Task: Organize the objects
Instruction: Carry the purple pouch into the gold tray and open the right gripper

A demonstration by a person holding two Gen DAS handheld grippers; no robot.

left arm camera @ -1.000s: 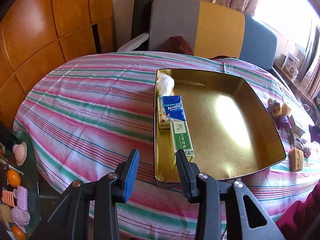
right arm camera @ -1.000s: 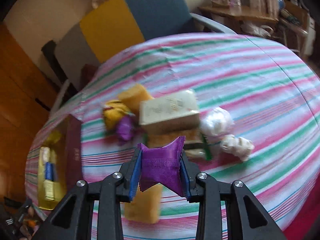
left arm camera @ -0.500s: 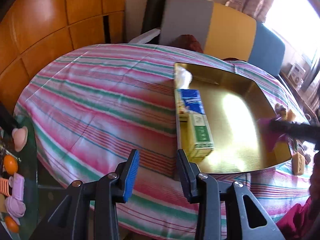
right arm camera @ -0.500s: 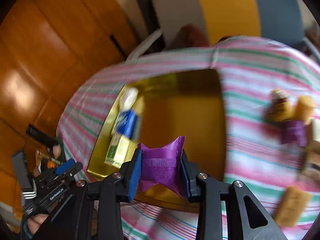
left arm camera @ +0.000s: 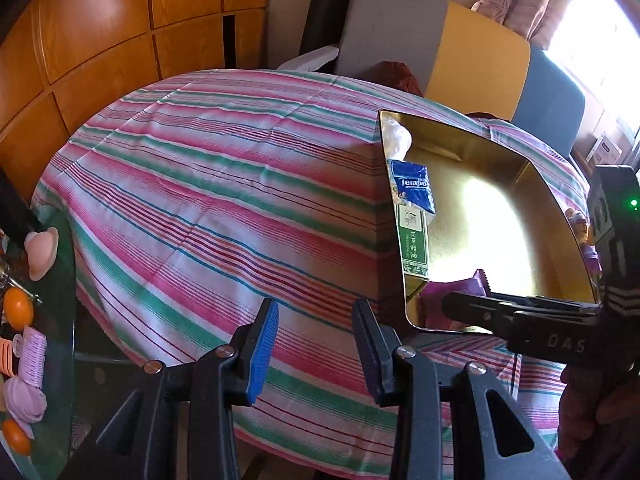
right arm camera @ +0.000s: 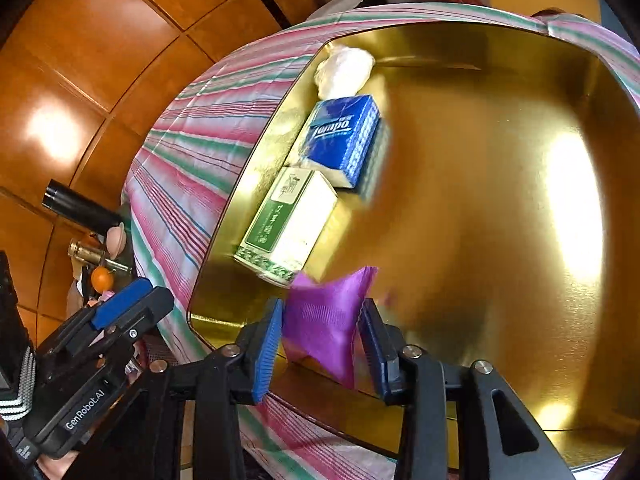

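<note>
Having swung from the loose items at the surface's far side, the right claw (right arm camera: 322, 344) is now hanging over the gold tray's (right arm camera: 480, 200) near-left corner, its jaws opening around the purple pouch (right arm camera: 326, 320), which is sitting beside the green box (right arm camera: 288, 224) and blue tissue pack (right arm camera: 344, 138). The left claw (left arm camera: 316, 344) is hovering partly open and empty above the striped surface (left arm camera: 200, 200).
</note>
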